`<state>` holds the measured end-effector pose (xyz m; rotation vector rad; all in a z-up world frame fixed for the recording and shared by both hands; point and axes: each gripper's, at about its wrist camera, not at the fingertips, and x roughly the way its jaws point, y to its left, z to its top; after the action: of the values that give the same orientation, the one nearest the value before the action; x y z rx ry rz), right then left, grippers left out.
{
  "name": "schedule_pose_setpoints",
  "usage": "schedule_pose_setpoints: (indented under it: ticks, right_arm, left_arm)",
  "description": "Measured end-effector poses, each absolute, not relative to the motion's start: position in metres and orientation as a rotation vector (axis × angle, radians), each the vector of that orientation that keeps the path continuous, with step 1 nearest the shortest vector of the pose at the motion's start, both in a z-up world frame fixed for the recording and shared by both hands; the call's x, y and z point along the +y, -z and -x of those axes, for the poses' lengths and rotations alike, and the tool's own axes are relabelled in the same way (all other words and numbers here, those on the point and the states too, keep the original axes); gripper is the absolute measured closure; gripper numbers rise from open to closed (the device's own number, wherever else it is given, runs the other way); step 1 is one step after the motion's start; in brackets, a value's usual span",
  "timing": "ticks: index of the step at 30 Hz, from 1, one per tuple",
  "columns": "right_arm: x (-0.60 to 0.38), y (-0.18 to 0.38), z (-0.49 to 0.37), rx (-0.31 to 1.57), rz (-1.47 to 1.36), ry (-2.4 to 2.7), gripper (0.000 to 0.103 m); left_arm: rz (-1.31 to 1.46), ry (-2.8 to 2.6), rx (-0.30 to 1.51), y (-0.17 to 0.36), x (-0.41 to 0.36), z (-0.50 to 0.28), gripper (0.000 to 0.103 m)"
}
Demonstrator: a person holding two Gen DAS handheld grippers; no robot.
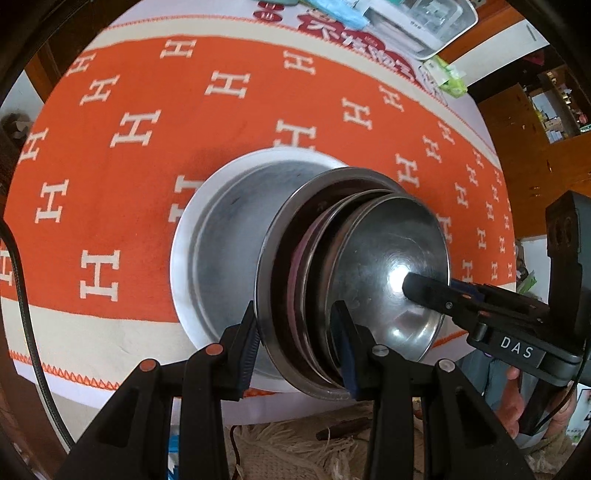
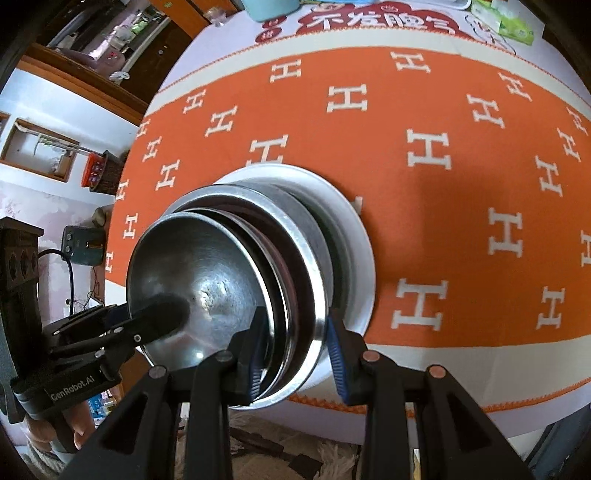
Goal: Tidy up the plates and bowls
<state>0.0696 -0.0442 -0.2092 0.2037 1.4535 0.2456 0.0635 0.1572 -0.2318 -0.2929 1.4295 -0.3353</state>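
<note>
Big orange cloth [image 1: 155, 206] with white H marks covers the tabletop [image 2: 424, 454], and its cream border runs along the near edge. On it, close to that near edge, sits a wide white-rimmed metal basin [image 1: 207, 258]. Over the basin, a nested stack of steel bowls [image 1: 295, 258] is held tipped on its side, mouths facing the cameras, overlapping the basin's rim. The innermost small bowl [image 2: 207, 266] shines with a bright glare at its centre.

Left tool [image 1: 295, 354] is clenched on the stack's rim, one blue pad [image 1: 251, 350] outside the outer bowl and the other inside among the nested rims. Right tool [image 2: 295, 354] grips the opposite side of the same rim, one pad outside the outer bowl and the other tucked in among the nested rims. Each tool's finger shows in the other's view, reaching over the small bowl. A white tray [image 1: 436, 26] sits at the far edge, with a green packet [image 2: 509, 26] nearby.
</note>
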Motion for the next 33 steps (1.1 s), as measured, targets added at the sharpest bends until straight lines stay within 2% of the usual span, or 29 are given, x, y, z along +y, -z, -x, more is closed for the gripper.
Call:
schedule_pose_setpoints:
  ticks: [18,21,27,29,33]
  right_arm:
    - [-0.030,0.224,-0.079,1.457,-0.215,-0.196,0.072]
    - [-0.028,0.224,-0.079,1.459,-0.199,-0.198,0.071]
    - [-0.025,0.224,-0.077,1.455,-0.172,-0.197,0.070]
    - [-0.025,0.223,-0.076,1.448,-0.168,-0.197,0.070]
    - [-0.025,0.220,-0.072,1.430,-0.164,-0.197,0.067]
  left_arm:
    - [0.280,0.352,1.459,0.255,0.170,-0.080,0.066]
    - [0.263,0.357,1.454,0.254,0.167,-0.080,0.063]
    - [0.242,0.353,1.424,0.248,0.164,-0.078,0.045]
    - [0.243,0.348,1.413,0.246,0.166,-0.078,0.035]
    - [0.227,0.330,1.386,0.239,0.167,-0.076,0.021]
